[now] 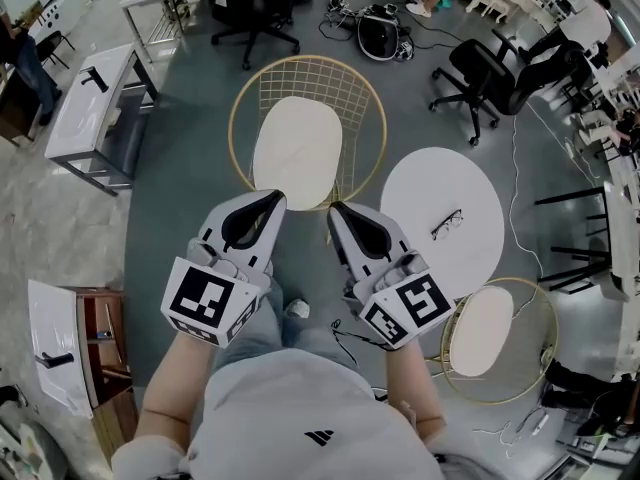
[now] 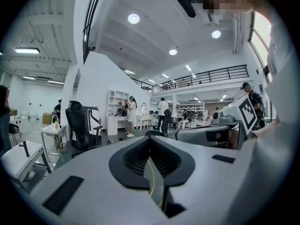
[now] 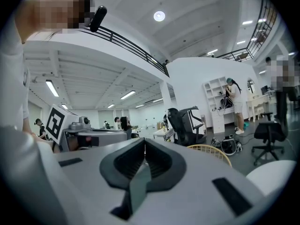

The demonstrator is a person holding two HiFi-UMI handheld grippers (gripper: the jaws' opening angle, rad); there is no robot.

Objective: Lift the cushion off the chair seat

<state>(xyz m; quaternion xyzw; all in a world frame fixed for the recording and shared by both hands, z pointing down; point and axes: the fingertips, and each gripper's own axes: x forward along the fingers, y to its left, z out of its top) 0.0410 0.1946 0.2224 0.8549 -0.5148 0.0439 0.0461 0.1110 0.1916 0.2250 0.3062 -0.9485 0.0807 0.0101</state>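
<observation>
A cream oval cushion (image 1: 297,153) lies on the seat of a gold wire chair (image 1: 262,80) straight ahead on the grey floor. My left gripper (image 1: 274,200) is shut and empty, its tip just short of the cushion's near left edge. My right gripper (image 1: 335,211) is also shut and empty, beside the cushion's near right edge. Both are held high and roughly level. In the left gripper view the jaws (image 2: 149,140) meet with nothing between them. The right gripper view shows shut jaws (image 3: 144,144) and the chair's gold rim (image 3: 212,149) beyond them.
A round white table (image 1: 415,203) with glasses (image 1: 446,223) on it stands to the right. A second wire chair with a cushion (image 1: 483,330) is at lower right. Black office chairs (image 1: 490,76) and a white desk (image 1: 95,108) stand around, with cables on the floor.
</observation>
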